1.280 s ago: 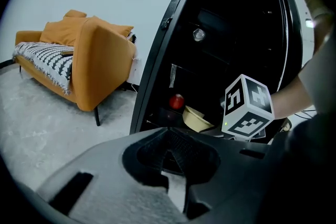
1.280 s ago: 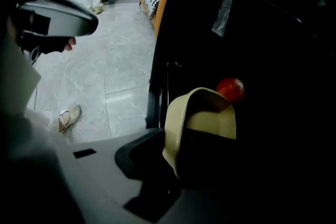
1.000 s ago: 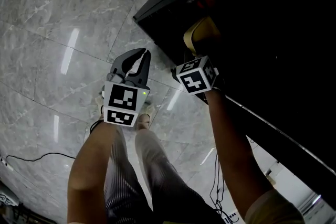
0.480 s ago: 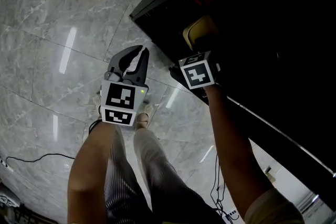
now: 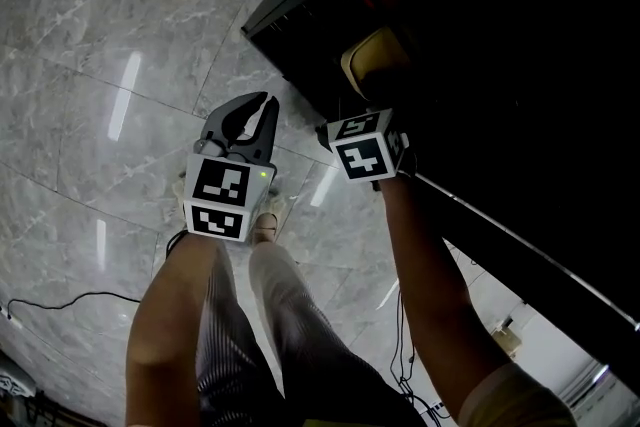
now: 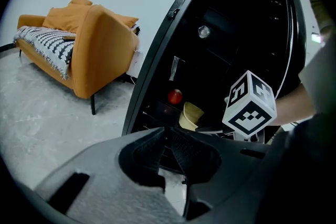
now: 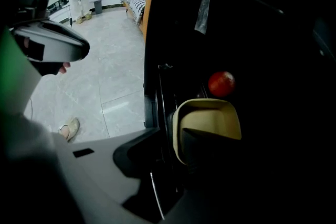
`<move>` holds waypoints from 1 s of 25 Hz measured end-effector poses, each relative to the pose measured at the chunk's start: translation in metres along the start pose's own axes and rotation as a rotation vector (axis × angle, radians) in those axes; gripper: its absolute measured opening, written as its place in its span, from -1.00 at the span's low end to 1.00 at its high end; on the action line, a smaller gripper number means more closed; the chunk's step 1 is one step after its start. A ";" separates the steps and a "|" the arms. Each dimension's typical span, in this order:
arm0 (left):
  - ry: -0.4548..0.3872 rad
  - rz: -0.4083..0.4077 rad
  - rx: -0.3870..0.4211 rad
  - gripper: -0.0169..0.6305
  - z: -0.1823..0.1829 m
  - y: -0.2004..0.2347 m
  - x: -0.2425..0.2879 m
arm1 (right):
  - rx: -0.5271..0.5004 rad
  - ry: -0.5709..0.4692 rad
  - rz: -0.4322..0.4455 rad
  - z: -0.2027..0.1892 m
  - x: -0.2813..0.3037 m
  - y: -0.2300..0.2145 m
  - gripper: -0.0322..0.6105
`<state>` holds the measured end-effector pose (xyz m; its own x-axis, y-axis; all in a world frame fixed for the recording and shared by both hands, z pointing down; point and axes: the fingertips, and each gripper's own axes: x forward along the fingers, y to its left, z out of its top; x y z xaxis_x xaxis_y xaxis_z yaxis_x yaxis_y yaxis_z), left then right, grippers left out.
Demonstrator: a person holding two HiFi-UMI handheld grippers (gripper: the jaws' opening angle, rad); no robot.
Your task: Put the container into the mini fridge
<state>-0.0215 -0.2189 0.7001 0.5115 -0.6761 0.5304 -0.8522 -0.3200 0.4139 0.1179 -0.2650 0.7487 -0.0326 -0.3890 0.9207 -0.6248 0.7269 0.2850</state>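
Release step, as judged: the right gripper (image 7: 170, 135), jaws just opened and spread about the rim of the beige container (image 7: 207, 113) resting inside the mini fridge (image 7: 273, 34), must next withdraw without dragging it; the left gripper (image 6: 167, 134) idles outside, jaws pressed together, empty.

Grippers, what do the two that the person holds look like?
The left gripper and right gripper are grey, with dark ridged fingers. Each carries a white cube with black square markers; the left one shows a small green light.
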 end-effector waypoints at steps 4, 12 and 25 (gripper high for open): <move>-0.001 0.011 -0.024 -0.87 0.008 0.000 -0.008 | 0.008 -0.018 -0.019 0.008 -0.016 0.002 -0.64; 0.010 0.000 0.001 -0.87 0.026 -0.013 -0.027 | 0.057 -0.065 -0.048 0.027 -0.058 0.004 -0.74; 0.013 0.059 -0.040 -0.87 0.054 -0.021 -0.082 | 0.094 -0.182 -0.099 0.066 -0.144 0.003 -0.80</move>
<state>-0.0513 -0.1927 0.6075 0.4617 -0.6846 0.5641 -0.8761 -0.2523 0.4109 0.0686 -0.2442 0.5996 -0.1022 -0.5580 0.8235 -0.7016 0.6273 0.3380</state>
